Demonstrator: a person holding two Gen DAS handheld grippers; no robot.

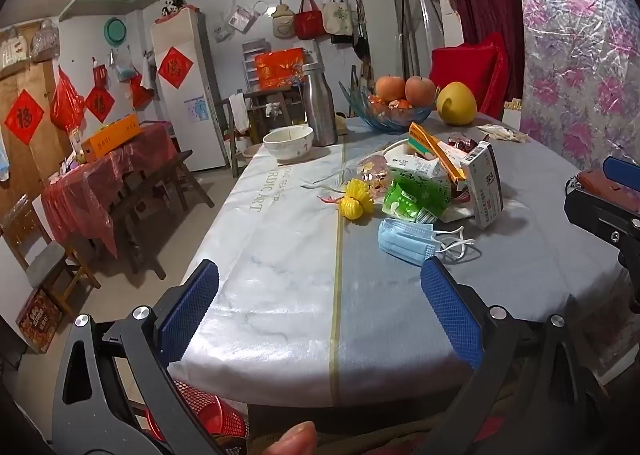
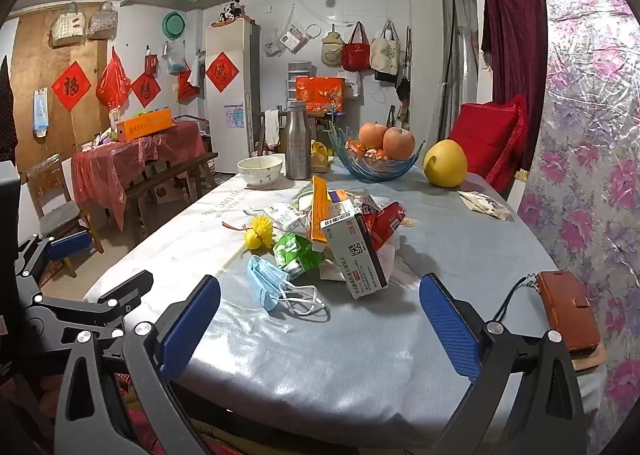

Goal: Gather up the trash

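Both my grippers, left (image 1: 320,307) and right (image 2: 320,319), gape wide over the table's (image 2: 360,367) near edge; trash pile (image 2: 340,239) sits mid-table.

The left gripper (image 1: 320,311) and the right gripper (image 2: 320,319) both hover above the near edge of the table (image 1: 280,295) with their 2 blue-padded fingers (image 1: 188,307) spread wide and holding nothing, the right one level with the left on its right side.
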